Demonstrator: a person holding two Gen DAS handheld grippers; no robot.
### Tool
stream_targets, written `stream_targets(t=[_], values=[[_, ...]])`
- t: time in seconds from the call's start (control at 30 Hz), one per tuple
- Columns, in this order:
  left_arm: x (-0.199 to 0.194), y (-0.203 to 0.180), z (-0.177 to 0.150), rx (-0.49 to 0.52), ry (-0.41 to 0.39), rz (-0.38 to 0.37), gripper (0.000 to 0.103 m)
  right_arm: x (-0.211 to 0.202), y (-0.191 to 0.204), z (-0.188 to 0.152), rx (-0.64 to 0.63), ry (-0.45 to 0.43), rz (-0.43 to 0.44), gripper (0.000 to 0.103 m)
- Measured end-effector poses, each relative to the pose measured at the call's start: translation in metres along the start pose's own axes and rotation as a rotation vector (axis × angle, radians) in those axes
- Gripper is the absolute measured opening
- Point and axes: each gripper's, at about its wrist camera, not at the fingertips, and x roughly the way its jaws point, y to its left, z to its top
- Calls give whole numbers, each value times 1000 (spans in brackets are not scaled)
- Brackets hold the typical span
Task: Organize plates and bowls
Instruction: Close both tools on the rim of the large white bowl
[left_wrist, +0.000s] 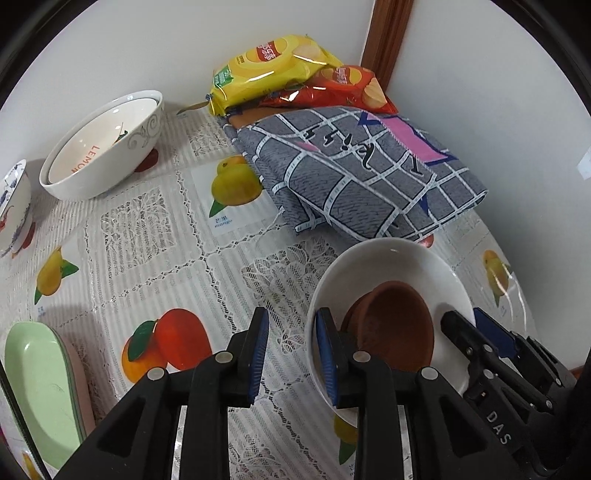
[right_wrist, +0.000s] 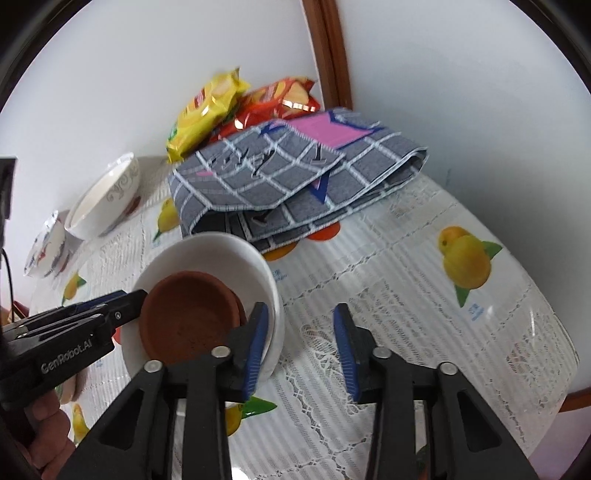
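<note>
A white bowl with a brown clay bowl inside it is at the lower right of the left wrist view, in front of the folded cloth. My left gripper is open: its right finger is inside the white bowl's left rim, its left finger stands off over the tablecloth. In the right wrist view the white bowl and the clay bowl are at lower left. My right gripper is open and straddles the right rim, with a clear gap to its outer finger.
A large white bowl with a second bowl nested in it and a small blue-patterned bowl stand by the far wall. A green plate lies stacked at lower left. A folded grey cloth and snack bags fill the corner.
</note>
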Motion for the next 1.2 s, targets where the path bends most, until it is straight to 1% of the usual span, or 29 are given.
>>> stream_targets(t=[0.27, 0.33, 0.4, 0.6, 0.77, 0.93, 1.0, 1.2], values=[[10, -3, -3, 18, 16, 28, 25, 10, -2, 1, 19, 16, -12, 32], [11, -3, -3, 14, 20, 26, 25, 11, -2, 2, 17, 14, -18, 34], [12, -2, -3, 13, 22, 20, 25, 13, -1, 2, 12, 12, -33, 38], [11, -2, -3, 15, 6, 15, 25, 15, 0, 2, -6, 11, -51, 40], [13, -2, -4, 13, 9, 10, 23, 17, 0, 2, -7, 19, -33, 40], [16, -6, -5, 32, 15, 24, 23, 19, -2, 2, 3, 8, -20, 40], [16, -7, -5, 37, 11, 34, 23, 19, -2, 2, 8, 11, -19, 40], [16, -7, -6, 33, 17, 28, 23, 21, -5, 3, 35, 35, -1, 40]])
